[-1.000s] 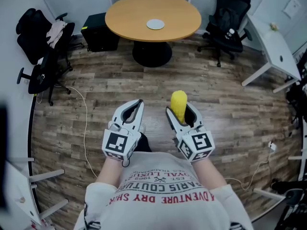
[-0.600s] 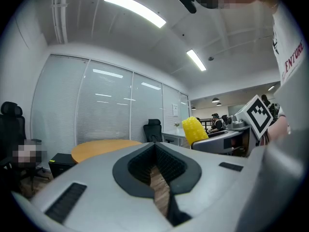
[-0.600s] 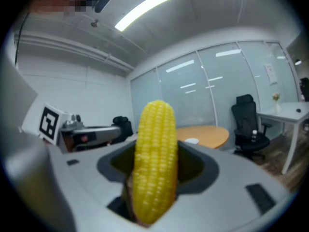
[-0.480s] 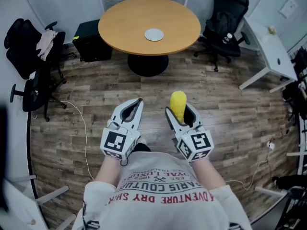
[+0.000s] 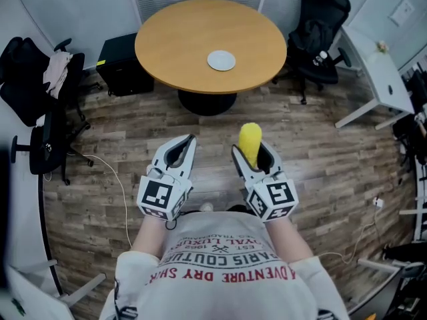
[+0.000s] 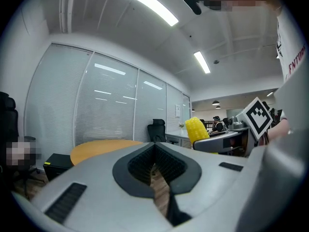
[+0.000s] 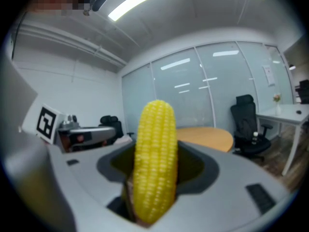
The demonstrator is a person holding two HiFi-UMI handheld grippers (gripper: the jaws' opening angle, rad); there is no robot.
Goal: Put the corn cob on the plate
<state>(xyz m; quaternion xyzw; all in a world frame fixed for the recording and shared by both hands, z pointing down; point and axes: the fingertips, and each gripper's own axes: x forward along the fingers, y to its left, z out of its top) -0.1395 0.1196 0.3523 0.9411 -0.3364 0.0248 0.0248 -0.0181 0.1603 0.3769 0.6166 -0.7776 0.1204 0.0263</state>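
The yellow corn cob [image 5: 250, 143] stands upright in my right gripper [image 5: 248, 153], whose jaws are shut on it; it fills the right gripper view [image 7: 155, 158] and shows small at the right of the left gripper view [image 6: 196, 130]. My left gripper [image 5: 181, 150] is shut with nothing in it, its jaws [image 6: 155, 166] meeting over the floor. Both are held over the wood floor in front of me. A small white plate [image 5: 221, 61] lies on the round wooden table [image 5: 180, 39] ahead, well beyond both grippers.
Black office chairs stand at the left [image 5: 33, 112] and the back right [image 5: 320, 32]. A black box [image 5: 120, 65] sits left of the table. A white desk [image 5: 380, 72] is at the right. Cables [image 5: 120, 199] trail on the floor.
The table and plate have come nearer and shifted slightly in the head view as I moved forward. Both grippers keep their pose, with the corn still held.
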